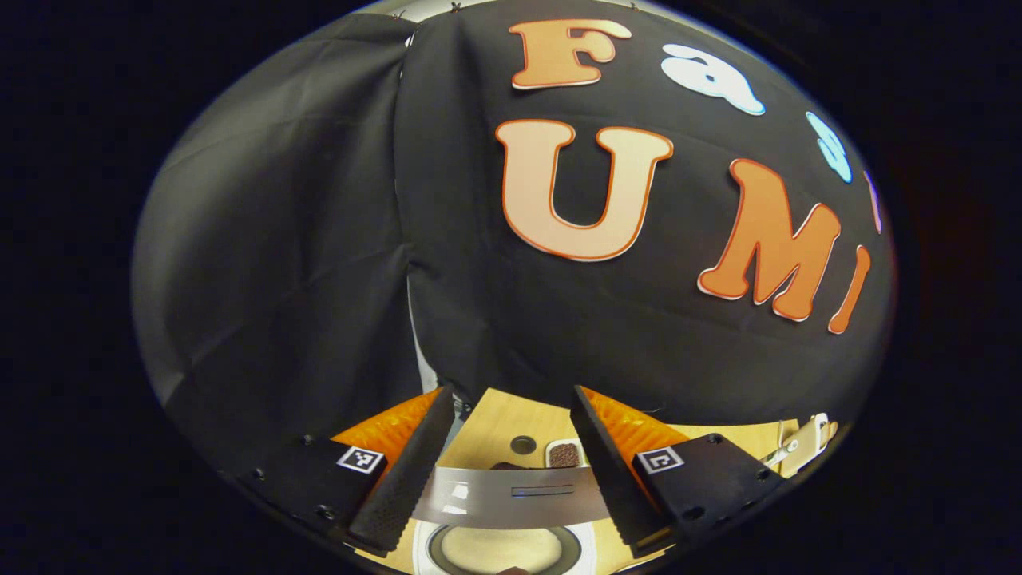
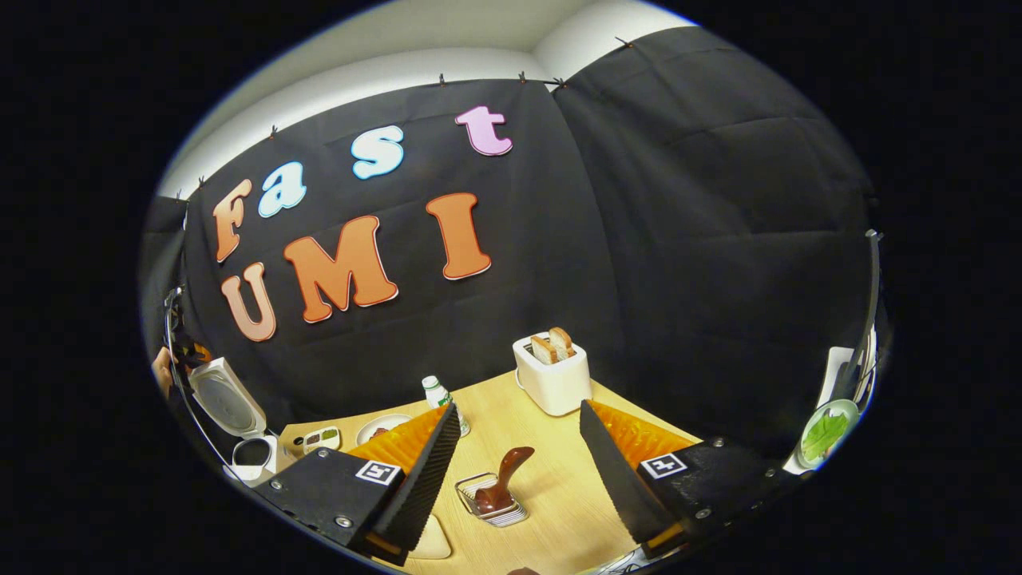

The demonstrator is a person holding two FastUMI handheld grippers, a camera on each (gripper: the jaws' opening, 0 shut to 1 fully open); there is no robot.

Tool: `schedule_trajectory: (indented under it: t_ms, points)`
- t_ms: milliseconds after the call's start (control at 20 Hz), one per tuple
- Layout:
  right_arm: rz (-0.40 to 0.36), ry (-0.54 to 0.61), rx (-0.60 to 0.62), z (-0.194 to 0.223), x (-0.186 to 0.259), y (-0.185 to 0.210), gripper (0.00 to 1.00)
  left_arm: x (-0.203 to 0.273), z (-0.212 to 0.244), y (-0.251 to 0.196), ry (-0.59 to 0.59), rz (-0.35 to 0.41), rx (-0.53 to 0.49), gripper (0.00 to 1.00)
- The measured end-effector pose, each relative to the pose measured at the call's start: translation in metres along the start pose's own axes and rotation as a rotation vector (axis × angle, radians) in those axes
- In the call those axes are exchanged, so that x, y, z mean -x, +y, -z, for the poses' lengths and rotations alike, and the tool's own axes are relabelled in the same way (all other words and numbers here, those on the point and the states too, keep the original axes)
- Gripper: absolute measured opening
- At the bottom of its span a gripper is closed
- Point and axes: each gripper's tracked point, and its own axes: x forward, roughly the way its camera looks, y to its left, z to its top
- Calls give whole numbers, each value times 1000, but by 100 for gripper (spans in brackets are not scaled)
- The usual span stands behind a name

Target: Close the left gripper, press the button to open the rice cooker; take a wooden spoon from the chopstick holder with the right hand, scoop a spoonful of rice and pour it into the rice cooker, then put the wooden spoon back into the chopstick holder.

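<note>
Right gripper view, glossy curved wooden spoon (image 2: 501, 479)

Even, soft light is falling from overhead, leaving the black cloth wall (image 2: 679, 239) dim and flat while the wooden table (image 2: 551, 479) is glowing warm. In the left gripper view a pale sheen is lying across the rice cooker's lid (image 1: 511, 497) at six o'clock. Shadows are staying faint. Straight lines are bowing heavily toward nine and three o'clock, and detail is smearing at the rims.
</note>
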Motion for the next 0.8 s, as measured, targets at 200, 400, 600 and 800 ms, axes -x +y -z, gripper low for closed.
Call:
schedule_trajectory:
  t_ms: [200,400,600,800]
  points:
    - [-53,-8,15,-6,-7,17,94,12,16,-6,82,14,-30,99]
    - [-133,-7,16,-10,-14,41,94,45,46,-12,108,40,-31,100]
    - [-196,-24,88,-17,-31,64,94,78,108,-20,212,70,-25,100]
    - [-269,-26,141,-20,-43,85,94,104,158,-21,241,54,-54,99]
